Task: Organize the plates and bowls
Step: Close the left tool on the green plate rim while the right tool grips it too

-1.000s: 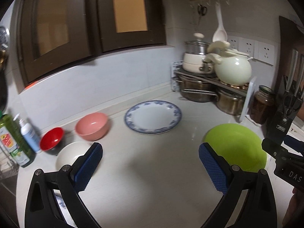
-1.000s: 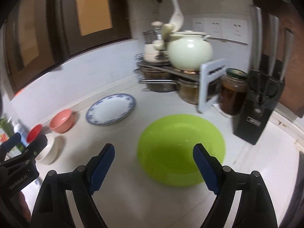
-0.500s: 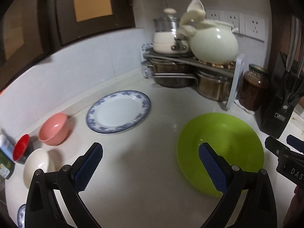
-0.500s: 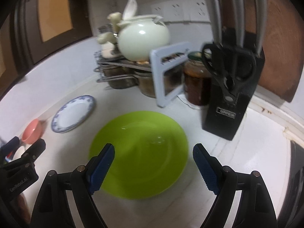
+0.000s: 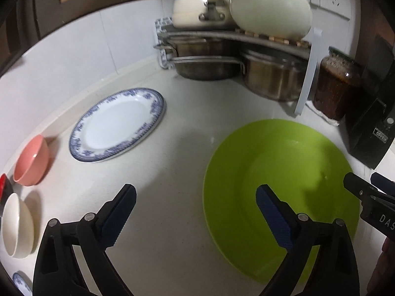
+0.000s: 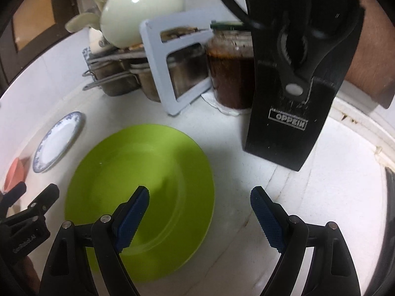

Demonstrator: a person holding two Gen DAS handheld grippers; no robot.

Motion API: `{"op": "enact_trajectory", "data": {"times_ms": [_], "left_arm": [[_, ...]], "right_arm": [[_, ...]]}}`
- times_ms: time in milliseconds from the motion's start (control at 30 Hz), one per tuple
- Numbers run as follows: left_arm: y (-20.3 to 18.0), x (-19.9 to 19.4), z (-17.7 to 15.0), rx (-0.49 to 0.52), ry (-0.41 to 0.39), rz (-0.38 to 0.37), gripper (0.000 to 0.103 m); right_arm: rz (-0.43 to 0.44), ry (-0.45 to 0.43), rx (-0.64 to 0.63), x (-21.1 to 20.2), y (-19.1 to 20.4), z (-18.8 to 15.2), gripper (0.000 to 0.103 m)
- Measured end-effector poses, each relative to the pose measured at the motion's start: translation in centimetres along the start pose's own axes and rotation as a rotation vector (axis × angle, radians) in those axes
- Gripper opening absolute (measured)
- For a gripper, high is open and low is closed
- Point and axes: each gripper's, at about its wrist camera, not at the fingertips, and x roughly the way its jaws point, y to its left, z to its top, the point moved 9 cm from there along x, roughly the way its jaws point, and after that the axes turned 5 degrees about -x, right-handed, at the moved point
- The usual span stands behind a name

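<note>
Hovering over white counter (image 5: 172,162), both grippers w/ fingers spread wide, nothing btwn them. Left gripper (image 5: 195,212) is straddling left rim of green plate (image 5: 279,180); right gripper (image 6: 200,209) is straddling its right rim. Green plate is lying flat near knife block (image 6: 291,113) & jar (image 6: 229,74). Blue-rimmed plate (image 5: 116,125) is sitting farther left, apart; pink bowl (image 5: 30,160) & white bowl (image 5: 17,227) beyond it.
</note>
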Motion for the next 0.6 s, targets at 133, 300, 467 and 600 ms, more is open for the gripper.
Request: {"op": "enact_trajectory", "data": {"times_ms": [133,300,467,600], "left_arm": [[-0.4,1.4,-0.4,-0.002,0.037,-0.016,0.097],[-0.7,2.6,-0.8,-0.001,0.066,-0.026,0.091],[-1.0,3.3,-0.7,-0.004,0.091,-0.042,0.082],[-1.3,3.8,-0.9,-0.008,0.114,-0.061,0.068]], "right_arm": [[-0.001,0.031,-0.001,1.5,-0.1,-0.1,0.084],[0.003,0.054,0.000,2.8,-0.2,-0.3,0.078],[0.020,0.080,0.005,3.7,0.0,-0.5,0.068],[0.030,0.088,0.007,4.0,0.2,-0.4,0.065]]}}
